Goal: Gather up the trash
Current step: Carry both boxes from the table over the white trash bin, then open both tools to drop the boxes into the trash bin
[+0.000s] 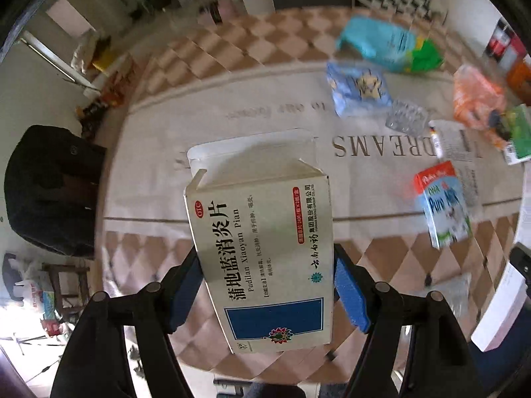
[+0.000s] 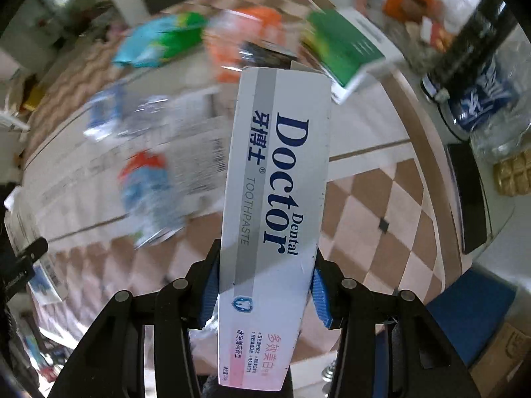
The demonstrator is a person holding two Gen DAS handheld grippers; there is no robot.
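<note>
My left gripper [image 1: 267, 287] is shut on a white and blue medicine box [image 1: 265, 248] with its top flap open, held above the table. My right gripper [image 2: 264, 295] is shut on a long white "Doctor" toothpaste box [image 2: 275, 199], also held above the table. More trash lies on the tablecloth: a small milk carton [image 1: 443, 204], a blue packet [image 1: 358, 88], a teal and green bag [image 1: 388, 44], an orange bag [image 1: 476, 99], a clear blister tray [image 1: 406, 117] and a green box [image 2: 345, 49].
The round table has a checkered cloth with a beige runner [image 1: 232, 116]. A black chair [image 1: 49, 189] stands at the left. A water bottle [image 2: 484, 99] and a black flat object [image 2: 468, 195] sit at the right table edge. Clutter lies on the floor at left.
</note>
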